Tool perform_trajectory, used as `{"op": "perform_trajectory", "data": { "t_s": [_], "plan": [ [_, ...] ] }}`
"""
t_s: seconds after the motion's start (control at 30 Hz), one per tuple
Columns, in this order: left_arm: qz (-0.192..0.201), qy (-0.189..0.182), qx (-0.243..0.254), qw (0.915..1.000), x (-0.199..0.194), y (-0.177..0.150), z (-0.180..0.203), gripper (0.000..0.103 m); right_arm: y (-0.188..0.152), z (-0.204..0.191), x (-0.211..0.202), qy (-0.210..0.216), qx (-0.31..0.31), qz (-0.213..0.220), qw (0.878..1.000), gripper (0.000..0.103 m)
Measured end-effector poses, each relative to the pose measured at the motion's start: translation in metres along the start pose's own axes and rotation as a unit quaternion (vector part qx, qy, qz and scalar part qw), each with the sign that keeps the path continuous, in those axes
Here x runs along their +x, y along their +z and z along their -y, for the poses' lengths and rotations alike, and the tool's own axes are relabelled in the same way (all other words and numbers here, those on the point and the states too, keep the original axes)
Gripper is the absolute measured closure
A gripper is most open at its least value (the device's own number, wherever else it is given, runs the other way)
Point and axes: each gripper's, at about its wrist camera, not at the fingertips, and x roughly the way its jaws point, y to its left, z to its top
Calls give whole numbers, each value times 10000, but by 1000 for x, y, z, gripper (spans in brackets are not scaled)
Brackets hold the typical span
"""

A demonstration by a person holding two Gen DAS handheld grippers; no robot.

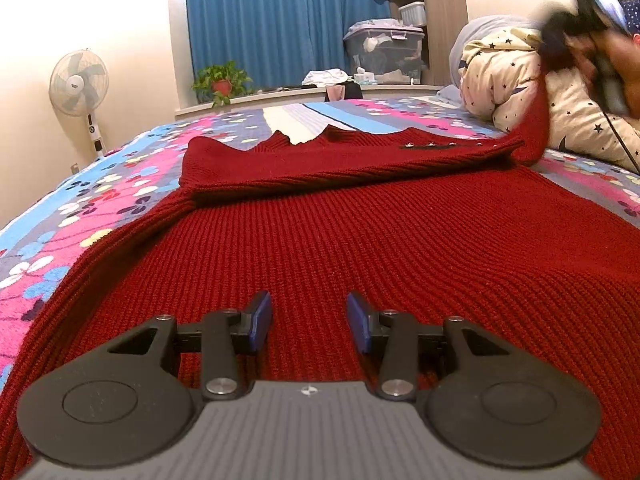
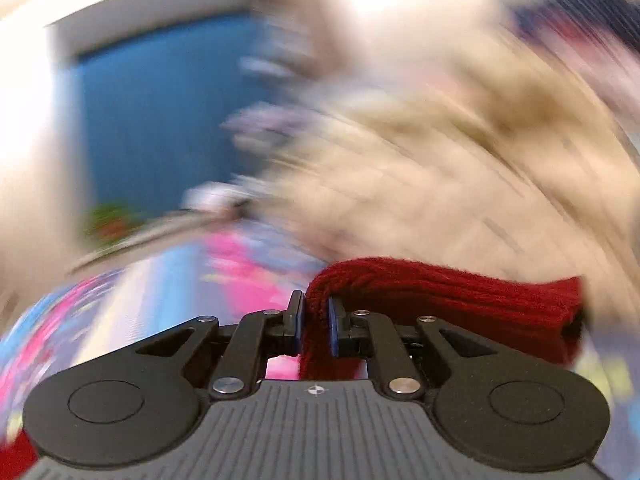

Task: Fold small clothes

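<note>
Floral fleecy bedspread (image 1: 120,184), ribbed red knit sweater (image 1: 360,240), left tool (image 1: 309,320) open, right tool (image 2: 316,320) pinching its cuff.

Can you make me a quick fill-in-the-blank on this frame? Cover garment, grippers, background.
1. The garment on the bed is a knitted sweater coloured ____.
2. The right gripper is clamped on a fold of the ____.
3. The left gripper has its jaws ____ above the knit.
4. The curtain behind the bed is ____.

Missing words: red; sweater; open; blue
</note>
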Motion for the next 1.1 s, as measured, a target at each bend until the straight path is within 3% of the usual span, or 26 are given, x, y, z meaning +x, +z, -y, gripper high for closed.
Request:
{"op": "perform_trajectory", "data": {
  "t_s": [0.1,0.17,0.23,0.27,0.3,0.33,0.4,0.57,0.7,0.8,0.9,1.0,1.1],
  "plan": [
    [5,-24,-30,10000,0,0,-2,56,-10,-115,-39,1323,-1244,357,9827,90],
    [1,-47,-59,10000,-1,0,-3,56,-37,-182,-59,2145,-1724,150,9613,86],
    [-8,-64,-78,9999,-1,0,-4,56,-76,-229,-61,2790,-1955,-640,9380,55],
    [-12,-66,-85,9999,0,1,-4,56,-99,-247,-58,2981,-2072,-1225,9237,53],
    [-14,-77,-99,9999,0,1,-5,56,-123,-260,-55,3131,-2143,-1849,9066,57],
    [-12,-86,-109,9999,0,1,-6,56,-137,-264,-53,3180,-2165,-2251,8952,57],
    [-4,-90,-119,9999,0,1,-6,56,-150,-259,-55,3013,-2196,-2819,8840,57],
    [18,-118,-179,9998,0,1,-9,56,-100,-198,-71,2464,-1409,-3074,9083,55],
    [-13,-150,-211,9997,-1,3,-13,56,-61,-130,-89,1529,-156,-3214,9344,51],
    [-104,-195,-255,9994,0,8,-15,56,-73,-93,-101,1129,238,-3267,9381,51],
    [-395,-224,-270,9986,4,20,-17,56,-92,-77,-96,709,-20,-3631,9291,51],
    [-751,-462,-480,9949,9,48,-27,55,-93,-67,-94,783,88,-3620,9288,52],
    [-442,-440,-955,9935,15,90,-44,55,-86,-69,-94,984,-125,-3462,9329,52]
  ]
}}
